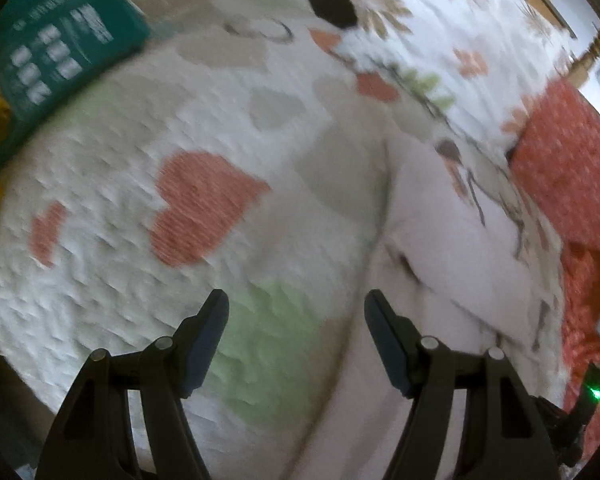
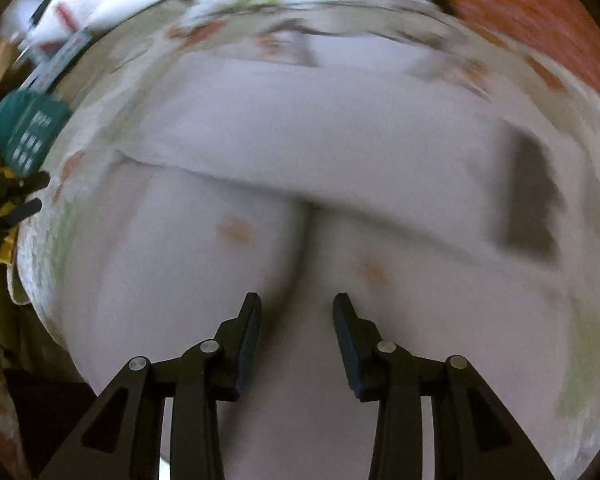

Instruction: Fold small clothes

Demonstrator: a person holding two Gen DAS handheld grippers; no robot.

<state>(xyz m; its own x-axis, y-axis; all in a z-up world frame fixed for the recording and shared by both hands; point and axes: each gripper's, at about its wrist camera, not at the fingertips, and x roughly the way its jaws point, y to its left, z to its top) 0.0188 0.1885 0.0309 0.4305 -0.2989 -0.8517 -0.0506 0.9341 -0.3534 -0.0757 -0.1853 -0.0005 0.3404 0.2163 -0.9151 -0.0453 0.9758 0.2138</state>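
Both tools gape, holding nothing: left tool [image 1: 296, 308] beside the pale garment's [image 1: 440, 220] edge, right tool [image 2: 296, 310] above its centre seam; teal package [image 1: 60, 48] well apart.

Teal package [image 1: 64, 44], heart-patterned blanket [image 1: 204, 208], red pillow [image 1: 572, 160]

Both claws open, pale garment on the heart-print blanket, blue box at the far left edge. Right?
Not quite: the box is teal green, not blue, as the left wrist view shows. The rest holds: left claw and right claw are open, and the pale garment lies on the heart-print blanket.
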